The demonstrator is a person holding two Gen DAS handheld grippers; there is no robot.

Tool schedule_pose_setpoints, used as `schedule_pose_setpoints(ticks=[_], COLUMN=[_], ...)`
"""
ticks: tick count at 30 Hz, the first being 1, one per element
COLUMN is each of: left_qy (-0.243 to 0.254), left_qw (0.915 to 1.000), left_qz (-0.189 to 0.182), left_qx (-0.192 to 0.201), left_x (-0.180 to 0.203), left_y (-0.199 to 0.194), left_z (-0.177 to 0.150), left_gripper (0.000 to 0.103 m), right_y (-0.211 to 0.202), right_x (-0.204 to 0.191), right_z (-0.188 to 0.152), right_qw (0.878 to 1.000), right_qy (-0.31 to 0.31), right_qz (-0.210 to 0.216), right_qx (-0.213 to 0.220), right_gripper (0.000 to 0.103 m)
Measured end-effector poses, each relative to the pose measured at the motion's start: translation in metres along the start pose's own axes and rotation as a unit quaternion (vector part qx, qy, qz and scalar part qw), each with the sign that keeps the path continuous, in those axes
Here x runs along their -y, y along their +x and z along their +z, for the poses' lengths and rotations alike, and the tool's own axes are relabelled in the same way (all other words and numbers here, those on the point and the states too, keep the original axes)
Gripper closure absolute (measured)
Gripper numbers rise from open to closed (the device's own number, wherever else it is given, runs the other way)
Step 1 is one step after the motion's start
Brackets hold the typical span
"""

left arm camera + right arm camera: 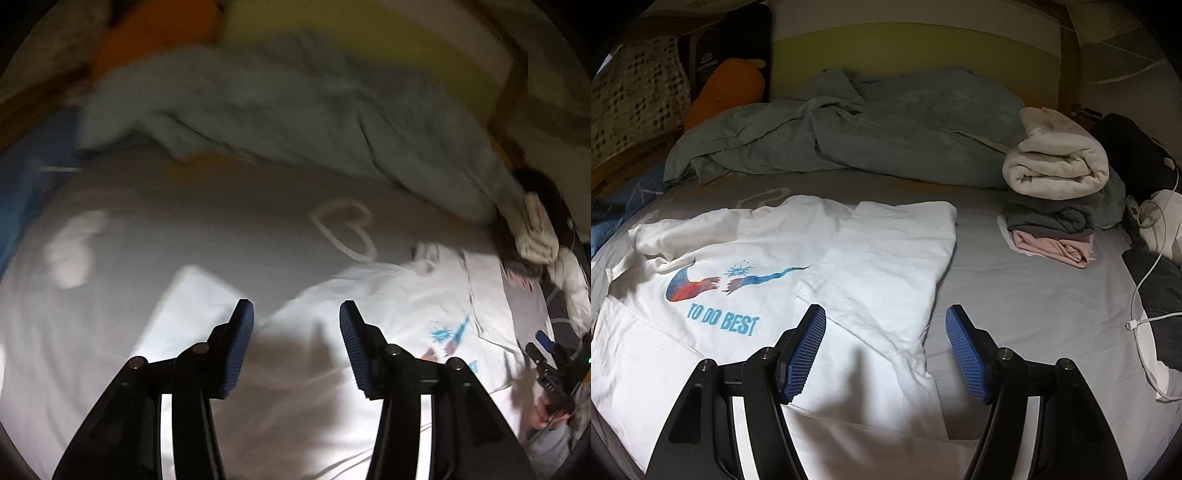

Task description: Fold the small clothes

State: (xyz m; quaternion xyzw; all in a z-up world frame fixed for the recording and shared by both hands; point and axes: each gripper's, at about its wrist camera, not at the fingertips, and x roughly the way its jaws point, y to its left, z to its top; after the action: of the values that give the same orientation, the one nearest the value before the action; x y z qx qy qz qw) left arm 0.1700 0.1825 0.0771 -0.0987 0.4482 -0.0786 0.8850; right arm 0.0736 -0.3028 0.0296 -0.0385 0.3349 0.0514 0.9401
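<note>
White T-shirt [746, 295] spread flat on the grey bed sheet [1015, 295], printed front up, with a blue-and-red swoosh and the words "TO DO BEST" [720, 323] on the chest. One side folded inward over the body, its sleeve lying across the middle of the shirt. Right gripper [885, 347] poised above the folded edge near the hem, blue pads [807, 347] spread wide apart, nothing between them, no contact with the cloth visible. Left gripper [296, 341] above the same shirt [406, 306] at its other side, view blurred, jaws parted about halfway and empty, only bare fabric and their shadow below. Stack of folded clothes [1052, 206] to the right on the sheet, well apart from the shirt: cream piece on top, grey in the middle, pink at the bottom. Crumpled grey-green blanket [849, 136] behind, orange cushion [727, 92] at the headboard, white cable [1145, 295] trailing at the far right.
</note>
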Motion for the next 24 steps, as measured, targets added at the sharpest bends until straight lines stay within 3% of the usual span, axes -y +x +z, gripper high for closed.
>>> schedule_pose_setpoints(ticks=[2,4,8,9,10,12,14,16,20,22,24], left_qy=[0.005,-0.022,-0.044,-0.045,-0.049,-0.044,-0.025,-0.018,0.013,0.031,0.048], left_qw=[0.9983,0.9918,0.9864,0.9829,0.9778,0.9647,0.9661,0.9720,0.9937,0.9966,0.9967], left_qz=[-0.029,-0.078,-0.053,-0.065,-0.088,-0.157,-0.164,-0.152,-0.070,-0.043,-0.016], left_qx=[-0.050,-0.099,-0.149,-0.166,-0.184,-0.207,-0.197,-0.178,-0.087,-0.063,-0.064], left_x=[0.013,0.018,0.025,0.026,0.030,0.037,0.043,0.045,0.050,0.056,0.062], left_y=[0.037,0.077,0.131,0.143,0.152,0.165,0.165,0.161,0.143,0.143,0.156], left_z=[0.021,0.037,0.052,0.052,0.050,0.048,0.050,0.056,0.083,0.095,0.104], left_gripper=[0.056,0.056,0.057,0.057,0.058,0.070,0.099,0.099,0.099,0.099,0.099], right_y=[0.001,0.001,0.003,0.003,0.003,0.004,0.006,0.008,0.011,0.012,0.013], right_x=[0.003,0.007,0.019,0.023,0.027,0.033,0.037,0.041,0.044,0.043,0.041], right_z=[0.001,0.002,0.003,0.004,0.004,0.006,0.006,0.006,0.005,0.005,0.004], right_qw=[1.000,1.000,1.000,1.000,0.999,0.999,0.999,0.999,0.998,0.998,0.998], right_qy=[0.002,0.005,0.019,0.025,0.031,0.037,0.041,0.048,0.055,0.055,0.053], right_qz=[-0.003,-0.006,-0.015,-0.016,-0.015,-0.012,-0.013,-0.015,-0.017,-0.016,-0.016], right_qx=[0.001,0.000,-0.001,-0.002,-0.003,-0.005,-0.009,-0.012,-0.018,-0.019,-0.020], right_gripper=[0.034,0.034,0.034,0.034,0.034,0.034,0.034,0.034,0.034,0.034,0.034])
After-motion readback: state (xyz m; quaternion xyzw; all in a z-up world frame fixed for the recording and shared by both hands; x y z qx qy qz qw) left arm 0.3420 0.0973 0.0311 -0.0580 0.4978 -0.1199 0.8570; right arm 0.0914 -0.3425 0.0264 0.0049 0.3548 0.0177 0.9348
